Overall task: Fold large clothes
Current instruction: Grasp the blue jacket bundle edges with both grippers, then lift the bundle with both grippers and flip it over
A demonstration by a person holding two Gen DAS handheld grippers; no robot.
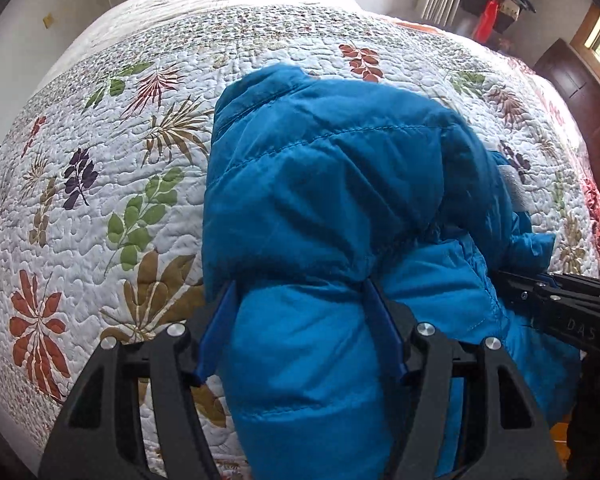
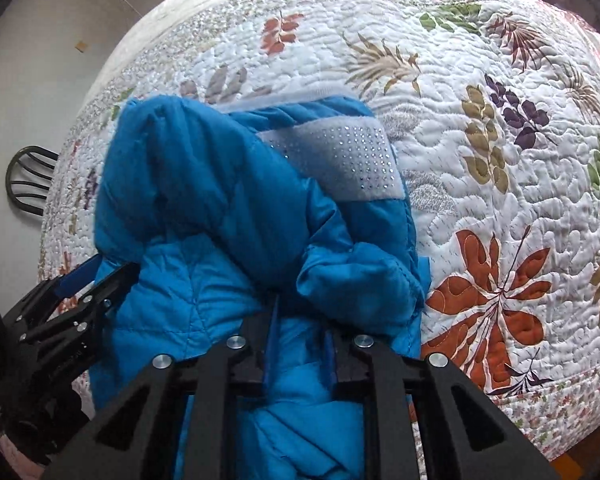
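blue puffy jacket [image 1: 324, 184], quilted nylon, lies bunched on the bed quilt [image 1: 100, 200] near its front edge. left gripper [image 1: 300, 332] is clamped wide on a thick roll of it; right gripper [image 2: 300, 344], just beside on the jacket's right, has fingers pinched narrow on a thinner fold. prob light, soft & slippery (padding squashes, then springs back), so grab at stitched seams or hems w/ a deep bite. grey studded band [image 2: 340, 160] near the collar looks stiffer.
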